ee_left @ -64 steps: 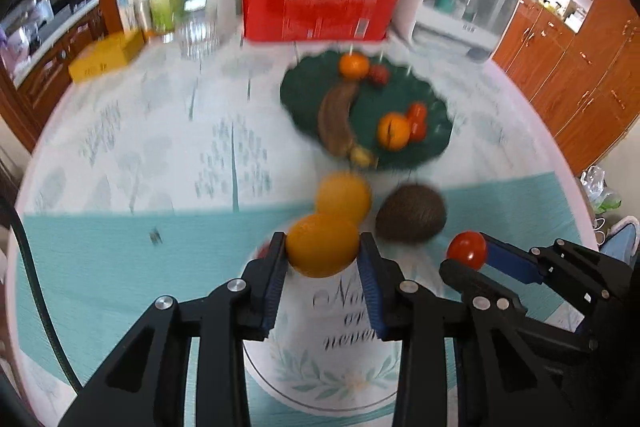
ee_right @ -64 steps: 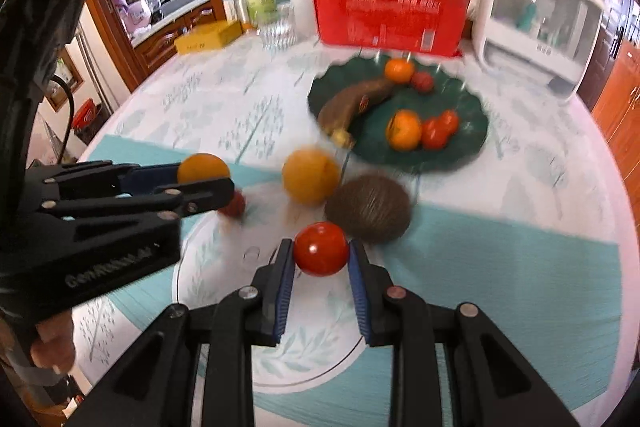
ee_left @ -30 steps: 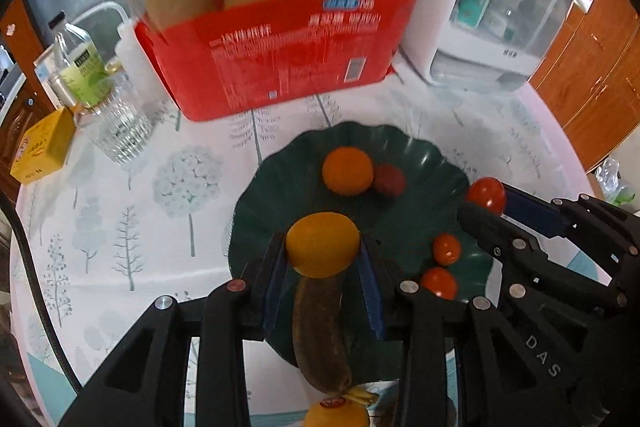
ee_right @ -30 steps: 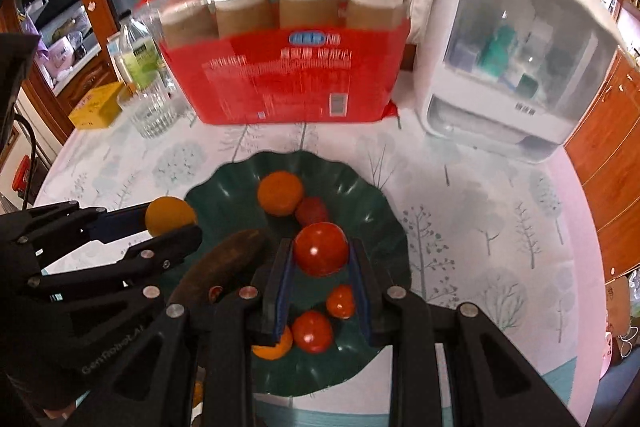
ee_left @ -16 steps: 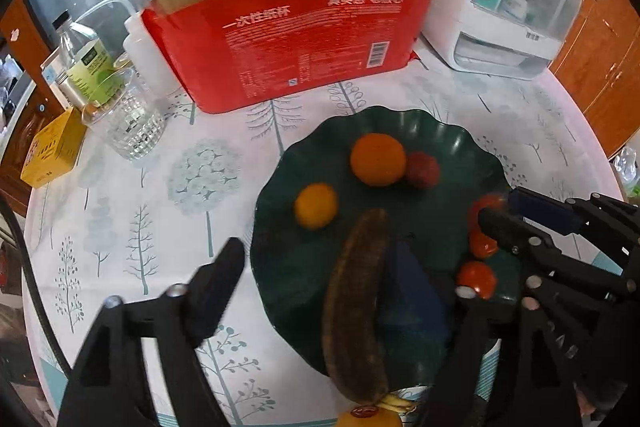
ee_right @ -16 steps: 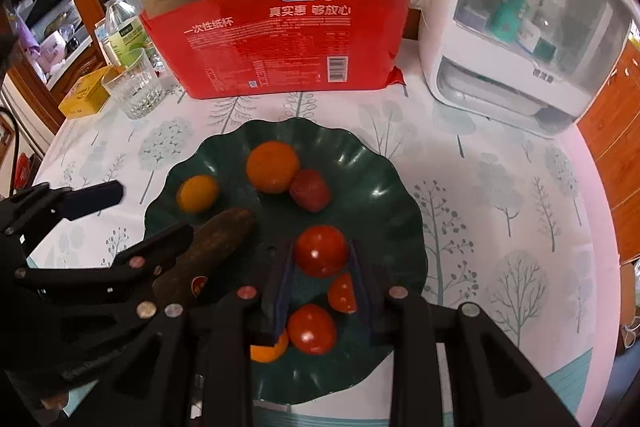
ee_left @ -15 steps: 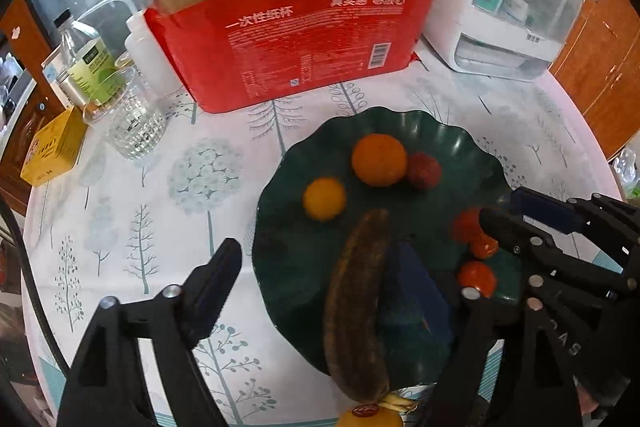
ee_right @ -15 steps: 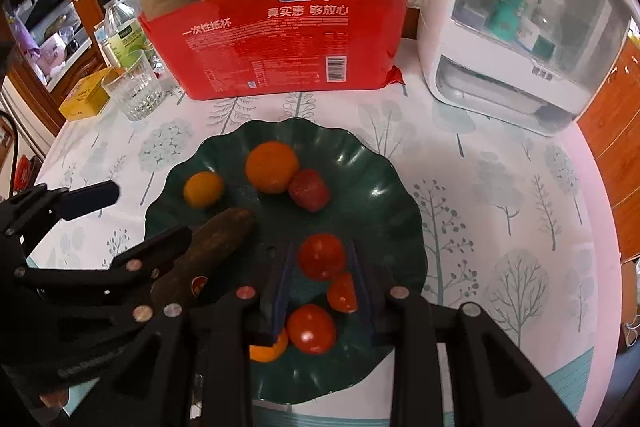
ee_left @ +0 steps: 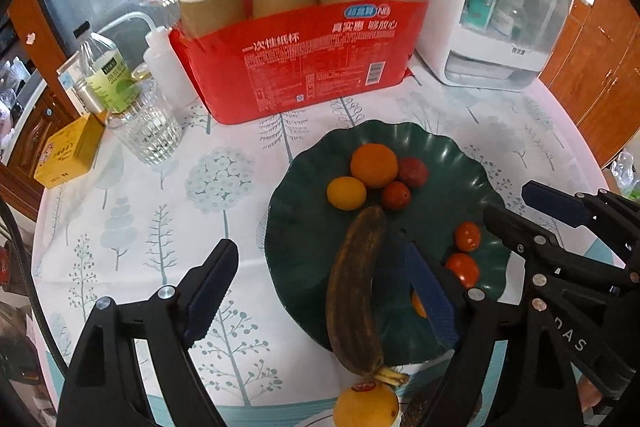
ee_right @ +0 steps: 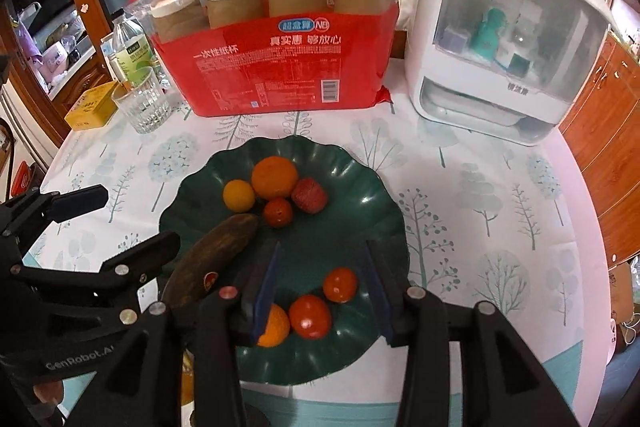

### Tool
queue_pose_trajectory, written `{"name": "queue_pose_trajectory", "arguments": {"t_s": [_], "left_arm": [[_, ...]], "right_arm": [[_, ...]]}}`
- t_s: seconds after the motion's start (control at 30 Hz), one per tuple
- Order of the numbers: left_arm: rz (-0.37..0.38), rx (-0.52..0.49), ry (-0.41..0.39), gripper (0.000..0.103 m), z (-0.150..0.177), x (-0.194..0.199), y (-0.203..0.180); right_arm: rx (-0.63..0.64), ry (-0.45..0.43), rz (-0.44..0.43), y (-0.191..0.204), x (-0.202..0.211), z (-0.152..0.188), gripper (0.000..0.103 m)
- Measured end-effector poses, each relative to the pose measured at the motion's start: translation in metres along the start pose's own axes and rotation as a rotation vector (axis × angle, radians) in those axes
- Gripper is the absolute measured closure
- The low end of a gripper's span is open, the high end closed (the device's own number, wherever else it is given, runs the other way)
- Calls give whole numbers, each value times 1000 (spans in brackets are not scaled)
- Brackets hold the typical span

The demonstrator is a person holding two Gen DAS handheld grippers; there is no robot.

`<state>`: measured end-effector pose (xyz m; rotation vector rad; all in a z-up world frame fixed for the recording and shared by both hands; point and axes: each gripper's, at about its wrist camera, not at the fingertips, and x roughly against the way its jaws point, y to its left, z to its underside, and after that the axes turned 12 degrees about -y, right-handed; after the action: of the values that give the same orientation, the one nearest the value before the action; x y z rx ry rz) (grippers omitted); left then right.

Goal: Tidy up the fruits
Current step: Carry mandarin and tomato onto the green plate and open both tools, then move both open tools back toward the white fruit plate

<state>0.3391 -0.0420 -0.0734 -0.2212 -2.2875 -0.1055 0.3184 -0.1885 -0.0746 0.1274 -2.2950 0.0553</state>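
A dark green wavy plate (ee_left: 460, 163) (ee_right: 360, 187) holds a brown banana (ee_left: 354, 287) (ee_right: 216, 251), a large orange (ee_left: 374, 165) (ee_right: 274, 177), a small yellow-orange fruit (ee_left: 346, 193) (ee_right: 239, 195), a red tomato (ee_left: 396, 195) (ee_right: 277, 212) and a strawberry-like red fruit (ee_right: 309, 201). Two more tomatoes (ee_right: 340, 285) and an orange (ee_right: 274, 325) lie nearer. My left gripper (ee_left: 314, 243) hovers over the banana, its jaws opening wide, holding nothing. My right gripper (ee_right: 323, 251) hangs above the two tomatoes, jaws opening, pads touching nothing.
Behind the plate stand a red pack of paper cups (ee_left: 304, 59), a white lidded box (ee_left: 500, 19), a glass (ee_left: 146, 131), a bottle (ee_left: 102, 71) and a yellow box (ee_left: 66, 155). An orange with a sticker (ee_left: 366, 405) lies off the plate's near edge.
The left gripper let go of the small yellow-orange fruit and the right let go of the red tomato; both now lie on the plate by the large orange. Both jaws opened.
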Motion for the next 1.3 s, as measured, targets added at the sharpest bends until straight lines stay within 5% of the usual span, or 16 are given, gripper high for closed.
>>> {"name": "queue_pose_trajectory", "arguments": {"t_s": [0.5,1.3], "left_arm": [[-22,22,-97,13,8,87,11],[-66,63,-213,11,80,195,25]], "right_arm": [[23,-83,0,15,76,3,60],[83,-161,-90,47,164,63,39]]}}
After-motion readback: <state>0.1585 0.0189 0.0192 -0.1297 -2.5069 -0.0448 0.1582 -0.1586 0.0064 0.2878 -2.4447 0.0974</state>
